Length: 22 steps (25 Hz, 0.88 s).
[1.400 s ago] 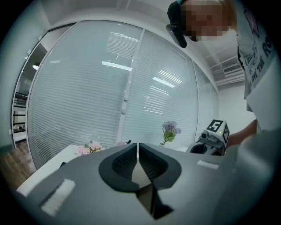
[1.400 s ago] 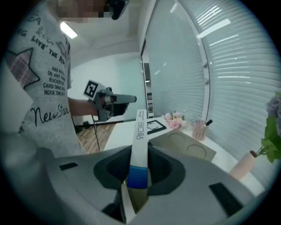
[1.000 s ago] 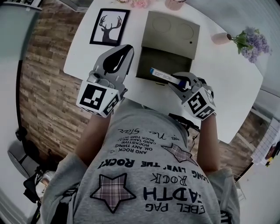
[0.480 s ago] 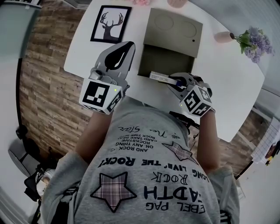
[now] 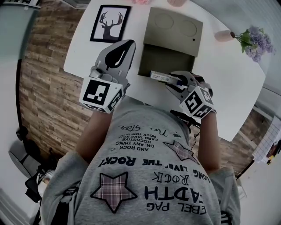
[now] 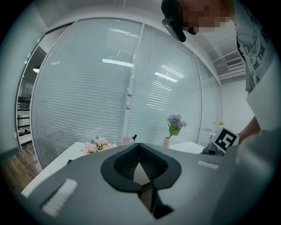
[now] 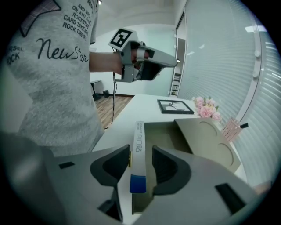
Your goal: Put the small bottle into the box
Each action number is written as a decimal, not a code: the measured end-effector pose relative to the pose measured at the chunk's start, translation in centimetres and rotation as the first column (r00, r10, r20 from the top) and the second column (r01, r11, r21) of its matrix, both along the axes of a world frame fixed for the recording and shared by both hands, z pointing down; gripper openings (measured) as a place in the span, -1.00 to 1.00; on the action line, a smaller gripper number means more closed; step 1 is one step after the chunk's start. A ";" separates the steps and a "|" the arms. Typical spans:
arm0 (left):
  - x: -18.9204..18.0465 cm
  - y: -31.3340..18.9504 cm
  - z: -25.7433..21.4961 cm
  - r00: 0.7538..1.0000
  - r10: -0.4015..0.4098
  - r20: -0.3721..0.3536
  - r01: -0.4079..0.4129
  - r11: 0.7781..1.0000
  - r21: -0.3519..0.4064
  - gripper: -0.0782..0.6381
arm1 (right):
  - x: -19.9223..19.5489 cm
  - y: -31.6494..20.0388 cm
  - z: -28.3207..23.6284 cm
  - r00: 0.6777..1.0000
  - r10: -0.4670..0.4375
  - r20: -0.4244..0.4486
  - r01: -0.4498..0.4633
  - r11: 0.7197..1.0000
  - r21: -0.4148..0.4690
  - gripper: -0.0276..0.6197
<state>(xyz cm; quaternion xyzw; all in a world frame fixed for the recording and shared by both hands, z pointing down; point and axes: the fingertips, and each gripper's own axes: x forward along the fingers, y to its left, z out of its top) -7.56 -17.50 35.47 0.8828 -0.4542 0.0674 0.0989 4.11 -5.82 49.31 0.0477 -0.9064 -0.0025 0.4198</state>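
The small bottle (image 5: 160, 77), a slim white tube with a blue cap, lies level over the near edge of the open grey box (image 5: 145, 53). It sits between the jaws of my right gripper (image 5: 174, 79). Those jaws are opening. In the right gripper view the small bottle (image 7: 138, 147) has a gap to the right pad and lies close against the left one, above the box (image 7: 178, 134). My left gripper (image 5: 124, 48) is shut on nothing and hangs over the table left of the box. In the left gripper view the left gripper (image 6: 139, 165) points over the table toward the window blinds.
The box's lid (image 5: 174, 27) lies folded back behind it. A framed deer picture (image 5: 109, 24) lies at the back left of the white table (image 5: 228, 88). A vase of purple flowers (image 5: 251, 41) stands at the right. Pink flowers (image 5: 141, 2) sit at the far edge.
My right gripper has carried the bottle a little left and farther over the box's near edge, and its jaws stand wider now. The left gripper has hardly moved.
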 end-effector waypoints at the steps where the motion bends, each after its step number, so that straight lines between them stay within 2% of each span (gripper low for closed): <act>1: 0.0 -0.1 -0.1 1.000 -0.001 0.000 0.001 1.000 0.001 -0.76 | -0.2 -0.1 -0.6 1.000 0.003 0.017 -0.003 1.000 0.011 -0.45; 5: 0.2 -0.3 -0.4 1.000 0.001 -0.003 -0.001 1.000 0.010 -0.76 | -0.7 0.0 -2.8 0.998 0.008 0.058 -0.012 0.998 0.063 -0.45; 11: 1.0 -0.1 -0.3 1.000 0.017 -0.006 -0.017 1.000 0.006 -0.76 | -0.6 0.9 -2.0 1.000 0.001 0.005 -0.001 0.997 0.077 -0.62; 15: 1.2 0.1 -0.2 1.000 0.020 -0.005 -0.020 1.000 0.001 -0.76 | 0.0 0.4 -1.0 0.999 0.021 -0.039 -0.017 0.995 0.099 -0.63; 19: 0.9 0.2 0.1 1.000 0.012 -0.017 -0.012 1.000 -0.012 -0.76 | 0.1 -0.8 -1.0 0.996 0.086 -0.010 -0.085 0.994 0.062 -0.64; 22: 0.6 0.3 0.1 1.000 0.005 -0.019 -0.006 1.000 -0.016 -0.76 | 0.2 -1.4 -1.1 0.995 0.101 0.004 -0.101 0.994 0.048 -0.64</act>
